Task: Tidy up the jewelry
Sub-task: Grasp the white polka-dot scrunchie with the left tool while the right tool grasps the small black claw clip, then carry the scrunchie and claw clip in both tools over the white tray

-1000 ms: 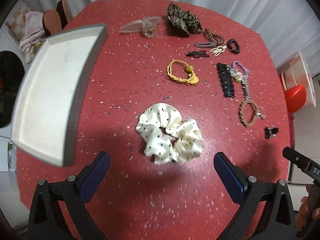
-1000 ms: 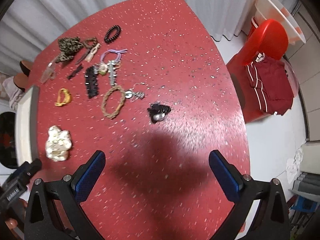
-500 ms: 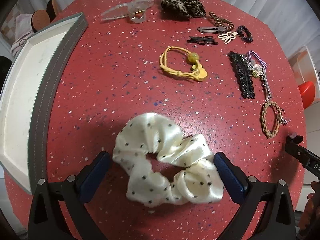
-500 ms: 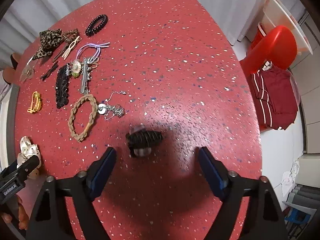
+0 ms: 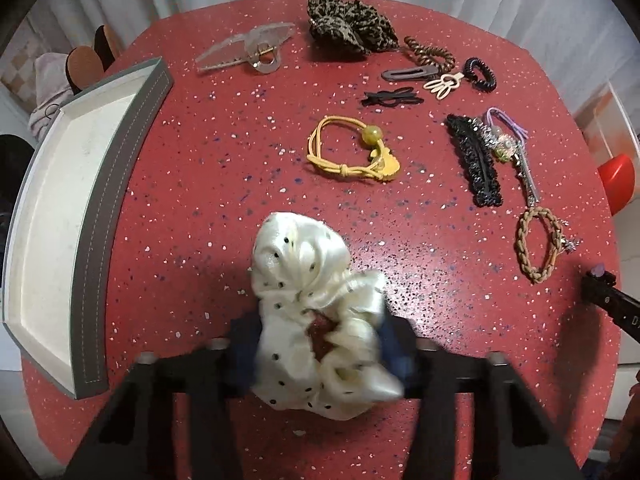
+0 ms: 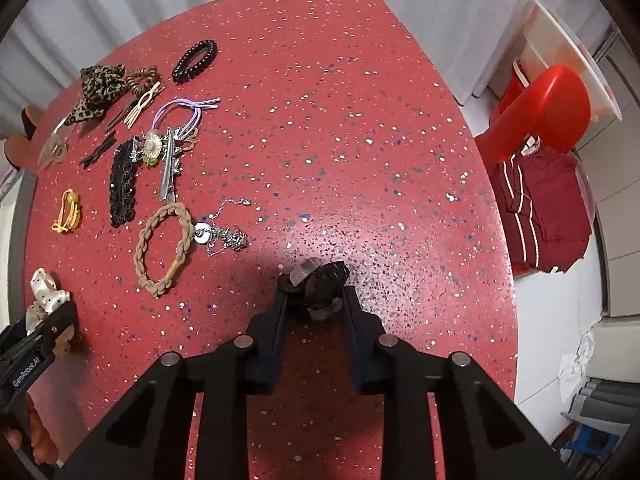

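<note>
My left gripper [image 5: 320,344] is shut on a cream polka-dot scrunchie [image 5: 312,280], squeezed between the blue pads and held over the red speckled table [image 5: 224,168]. My right gripper [image 6: 316,300] is shut on a small black claw clip [image 6: 320,280] near the table's front. Both hold their items just above or on the table; I cannot tell which. A white tray with a grey rim [image 5: 108,184] lies left of the scrunchie. The scrunchie also shows at the left edge of the right wrist view [image 6: 44,288].
Several hair accessories lie on the table: a yellow hair tie [image 5: 352,152], a leopard scrunchie [image 5: 348,24], a clear claw clip [image 5: 248,48], a black barrette [image 5: 476,160], a braided bracelet [image 6: 160,248] and a silver chain [image 6: 224,236]. A red chair [image 6: 540,108] stands right of the table.
Both grippers came down over their items and shut: the left on the cream scrunchie, the right on the black claw clip.
</note>
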